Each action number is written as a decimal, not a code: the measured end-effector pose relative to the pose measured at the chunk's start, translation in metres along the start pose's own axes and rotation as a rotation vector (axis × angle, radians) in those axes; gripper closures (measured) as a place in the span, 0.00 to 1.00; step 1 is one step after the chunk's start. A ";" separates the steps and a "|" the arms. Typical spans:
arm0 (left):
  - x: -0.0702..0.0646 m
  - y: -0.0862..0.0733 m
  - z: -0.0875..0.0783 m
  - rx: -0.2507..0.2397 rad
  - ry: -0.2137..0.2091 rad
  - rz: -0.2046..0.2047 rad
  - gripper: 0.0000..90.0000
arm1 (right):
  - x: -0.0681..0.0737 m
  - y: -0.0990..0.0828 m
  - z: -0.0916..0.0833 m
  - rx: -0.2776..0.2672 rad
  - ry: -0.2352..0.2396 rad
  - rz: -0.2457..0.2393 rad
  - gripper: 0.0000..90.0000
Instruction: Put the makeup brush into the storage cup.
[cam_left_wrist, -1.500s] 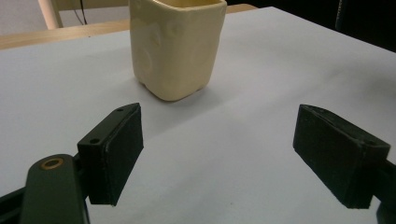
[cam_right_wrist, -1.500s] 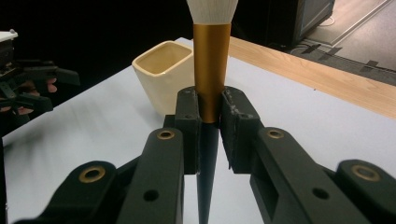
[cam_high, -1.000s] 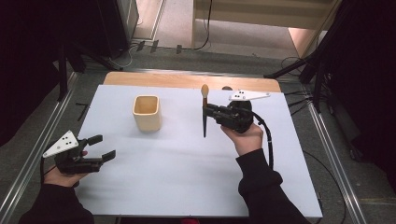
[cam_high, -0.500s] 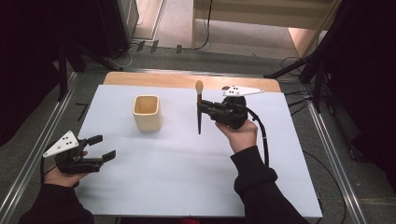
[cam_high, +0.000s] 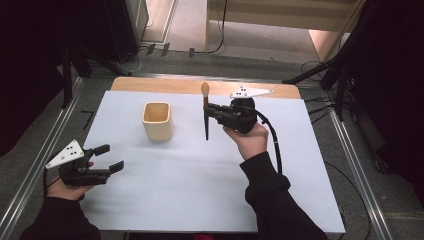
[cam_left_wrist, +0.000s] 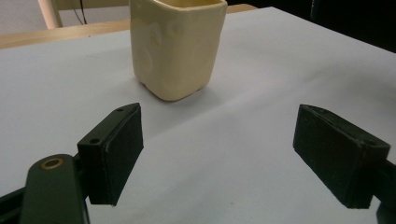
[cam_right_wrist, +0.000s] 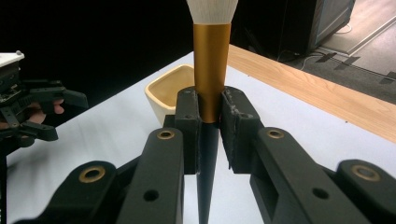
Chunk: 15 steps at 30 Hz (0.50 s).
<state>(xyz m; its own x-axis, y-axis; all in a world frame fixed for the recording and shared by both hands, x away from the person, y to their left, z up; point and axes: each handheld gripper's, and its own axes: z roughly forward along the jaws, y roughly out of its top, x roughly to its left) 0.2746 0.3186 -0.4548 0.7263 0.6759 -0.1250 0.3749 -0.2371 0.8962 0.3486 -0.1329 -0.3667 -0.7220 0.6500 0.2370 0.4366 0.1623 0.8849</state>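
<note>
Right gripper (cam_high: 209, 112) clamped on an upright brush (cam_high: 205, 111) above the white table (cam_high: 200, 180), right of the cream cup (cam_high: 157, 121), gold ferrule visible in right gripper view, left gripper (cam_high: 111, 158) wide open, nothing between its jaws, near table's left edge.

High view overhead, gripper views close, sharing cup (cam_high: 157, 121)

Black tongs (cam_high: 206, 111) with brass rivets, grey three-cornered plates, black cables, dark sleeves.

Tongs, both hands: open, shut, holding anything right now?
Left tongs: open, nothing between the pads, near the cream cup.
Right tongs: shut on the makeup brush, held upright.
</note>
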 end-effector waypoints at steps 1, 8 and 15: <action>0.000 0.000 0.000 0.000 0.000 -0.001 0.19 | 0.000 0.001 0.001 0.000 0.000 -0.001 0.88; 0.000 0.000 0.000 0.000 0.001 -0.003 0.19 | 0.001 0.006 0.008 0.002 0.005 -0.003 0.88; 0.000 0.000 0.000 -0.001 0.000 -0.003 0.19 | 0.004 0.014 0.016 0.004 0.011 -0.007 0.88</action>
<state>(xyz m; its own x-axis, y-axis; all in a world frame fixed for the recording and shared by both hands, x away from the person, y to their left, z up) 0.2748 0.3186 -0.4550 0.7254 0.6764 -0.1274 0.3761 -0.2345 0.8964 0.3606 -0.1164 -0.3597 -0.7312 0.6405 0.2350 0.4334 0.1700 0.8850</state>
